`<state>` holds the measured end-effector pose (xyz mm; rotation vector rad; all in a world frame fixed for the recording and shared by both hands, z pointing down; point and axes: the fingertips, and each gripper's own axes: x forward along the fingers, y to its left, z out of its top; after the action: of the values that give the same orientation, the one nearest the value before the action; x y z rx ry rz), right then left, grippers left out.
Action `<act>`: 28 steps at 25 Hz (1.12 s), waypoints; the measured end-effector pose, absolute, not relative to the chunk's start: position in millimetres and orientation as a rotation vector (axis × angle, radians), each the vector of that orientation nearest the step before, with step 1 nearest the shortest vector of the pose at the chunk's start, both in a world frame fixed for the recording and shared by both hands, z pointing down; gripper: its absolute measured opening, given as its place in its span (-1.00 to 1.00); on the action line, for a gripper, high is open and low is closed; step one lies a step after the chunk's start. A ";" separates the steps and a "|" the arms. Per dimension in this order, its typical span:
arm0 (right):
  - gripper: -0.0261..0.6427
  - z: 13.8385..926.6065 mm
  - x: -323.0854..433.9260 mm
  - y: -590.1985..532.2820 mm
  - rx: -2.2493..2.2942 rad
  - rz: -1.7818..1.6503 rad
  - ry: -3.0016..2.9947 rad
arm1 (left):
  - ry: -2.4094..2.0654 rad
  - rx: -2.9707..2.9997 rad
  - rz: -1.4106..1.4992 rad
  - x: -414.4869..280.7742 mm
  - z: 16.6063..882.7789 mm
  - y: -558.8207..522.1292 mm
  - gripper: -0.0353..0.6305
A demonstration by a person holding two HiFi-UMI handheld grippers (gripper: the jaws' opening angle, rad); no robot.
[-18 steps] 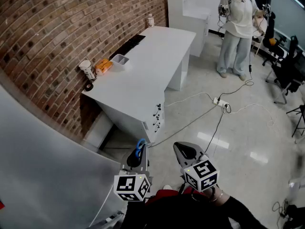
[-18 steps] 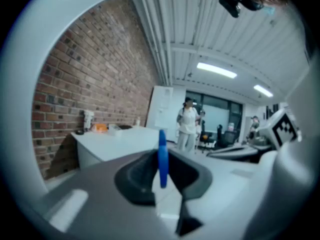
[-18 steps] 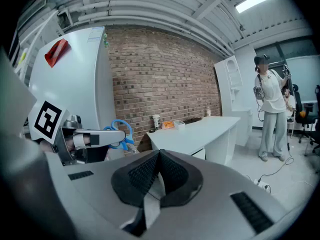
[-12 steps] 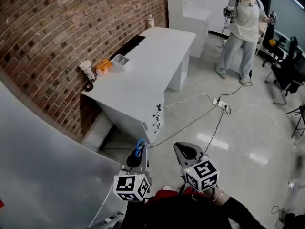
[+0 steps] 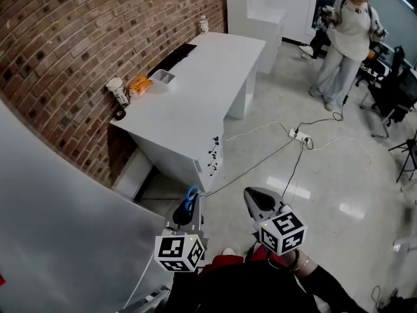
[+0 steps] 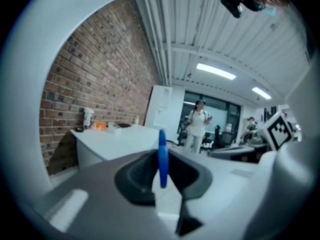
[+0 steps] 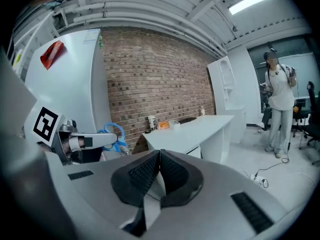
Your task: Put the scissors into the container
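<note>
On the far left, by the brick wall, the clear container (image 5: 163,77) sits on the white table (image 5: 202,103), well apart from both claws. Nearer, the left gripper (image 5: 187,208) is clamped on the scissors (image 5: 191,196), whose blue handle stands edge-on between the pads and juts out at the tips. Just to its right, the right gripper (image 5: 258,201) has its jaws pressed together on nothing.

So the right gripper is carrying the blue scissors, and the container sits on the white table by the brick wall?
No, the left gripper carries the blue scissors, as the left gripper view shows; the right gripper is shut, empty. The container does sit on the white table by the brick wall.
</note>
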<state>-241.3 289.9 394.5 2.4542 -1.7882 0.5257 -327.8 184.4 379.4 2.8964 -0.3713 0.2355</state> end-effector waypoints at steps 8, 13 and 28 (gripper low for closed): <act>-0.89 401.2 -226.6 320.3 2.574 0.603 -1.636 | -0.320 2.893 0.249 -339.5 384.2 187.8 -0.74; -0.89 403.0 -214.5 325.2 2.604 0.630 -1.594 | -0.321 2.891 0.242 -335.7 383.7 183.1 -0.74; -0.89 405.5 -164.9 285.4 2.565 0.627 -1.644 | -0.356 2.863 0.272 -287.2 397.3 154.5 -0.74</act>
<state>-164.9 285.4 405.5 2.5646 -1.6443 0.6270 -287.2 154.5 397.3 2.8628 -0.3562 0.2722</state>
